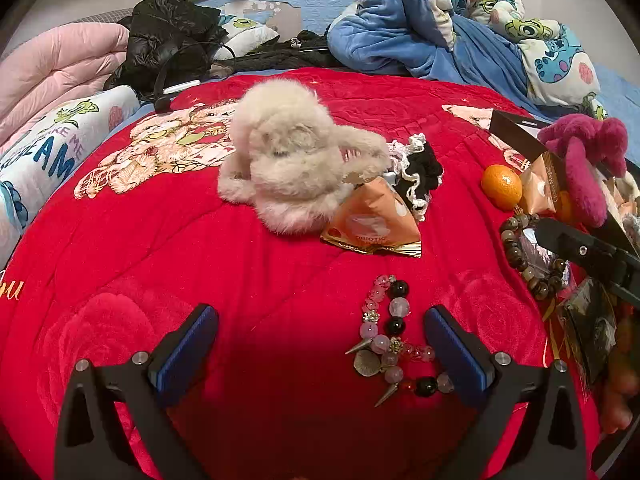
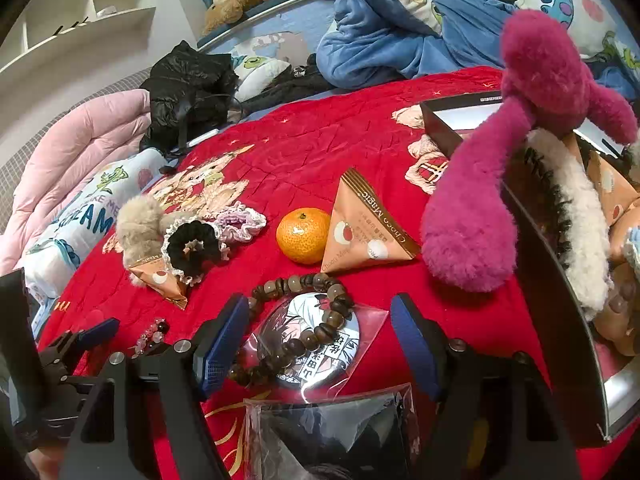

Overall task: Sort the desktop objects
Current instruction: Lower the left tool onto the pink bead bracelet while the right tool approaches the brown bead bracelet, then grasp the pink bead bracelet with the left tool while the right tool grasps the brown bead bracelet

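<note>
My left gripper [image 1: 320, 324] is open and empty over the red blanket [image 1: 240, 280]; a pink-and-black bead bracelet [image 1: 394, 340] lies just inside its right finger. My right gripper [image 2: 320, 320] is open around a brown bead bracelet [image 2: 296, 320] lying on a bagged round badge [image 2: 316, 344]. A beige plush [image 1: 288, 168], black scrunchie [image 1: 420, 176], orange snack packet [image 1: 372, 220] and tangerine [image 1: 501, 186] lie ahead. In the right wrist view the tangerine [image 2: 304, 234] sits beside a second packet [image 2: 368, 232].
A dark box [image 2: 560, 300] at the right holds a magenta plush [image 2: 520, 140], a white fluffy band and packets. A clear bag [image 2: 332, 432] lies under my right gripper. Blue bedding [image 1: 440, 32], a black jacket [image 1: 172, 36] and a pink quilt [image 1: 52, 68] ring the blanket.
</note>
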`<state>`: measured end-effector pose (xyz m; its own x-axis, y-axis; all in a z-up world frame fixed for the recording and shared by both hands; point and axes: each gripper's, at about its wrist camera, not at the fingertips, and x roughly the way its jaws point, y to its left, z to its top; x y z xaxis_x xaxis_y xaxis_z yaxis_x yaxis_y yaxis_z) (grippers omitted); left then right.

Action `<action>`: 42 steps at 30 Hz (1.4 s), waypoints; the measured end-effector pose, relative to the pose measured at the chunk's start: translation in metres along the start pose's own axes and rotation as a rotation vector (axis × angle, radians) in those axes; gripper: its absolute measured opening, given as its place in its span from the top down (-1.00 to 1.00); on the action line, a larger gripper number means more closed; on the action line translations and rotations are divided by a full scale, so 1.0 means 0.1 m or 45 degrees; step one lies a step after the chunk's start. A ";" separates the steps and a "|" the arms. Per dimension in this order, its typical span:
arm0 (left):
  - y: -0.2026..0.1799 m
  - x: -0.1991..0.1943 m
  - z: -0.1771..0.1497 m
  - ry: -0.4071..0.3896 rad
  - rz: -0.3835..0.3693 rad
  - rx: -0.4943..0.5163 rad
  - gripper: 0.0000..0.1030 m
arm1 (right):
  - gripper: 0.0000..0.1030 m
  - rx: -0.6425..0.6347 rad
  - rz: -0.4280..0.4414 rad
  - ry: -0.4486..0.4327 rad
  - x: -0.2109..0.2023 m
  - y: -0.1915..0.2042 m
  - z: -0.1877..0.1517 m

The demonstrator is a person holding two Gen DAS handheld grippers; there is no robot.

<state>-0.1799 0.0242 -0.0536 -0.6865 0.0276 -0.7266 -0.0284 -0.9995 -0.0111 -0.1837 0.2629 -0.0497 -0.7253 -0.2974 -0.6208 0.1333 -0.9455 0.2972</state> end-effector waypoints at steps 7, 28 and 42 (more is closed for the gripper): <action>0.00 0.00 0.00 0.000 0.001 0.000 -1.00 | -0.42 -0.001 -0.001 0.000 0.00 0.00 0.00; 0.01 -0.09 -0.04 -0.078 -0.025 -0.013 -0.23 | 0.74 -0.056 0.025 -0.052 -0.07 0.06 -0.03; 0.13 -0.24 -0.10 -0.173 -0.172 -0.072 0.83 | 0.74 -0.061 0.048 -0.190 -0.25 0.09 -0.04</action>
<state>-0.1568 0.0109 -0.0430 -0.7710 0.1595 -0.6165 -0.0889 -0.9856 -0.1437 -0.1614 0.2614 -0.0348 -0.8109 -0.3130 -0.4945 0.1919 -0.9404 0.2807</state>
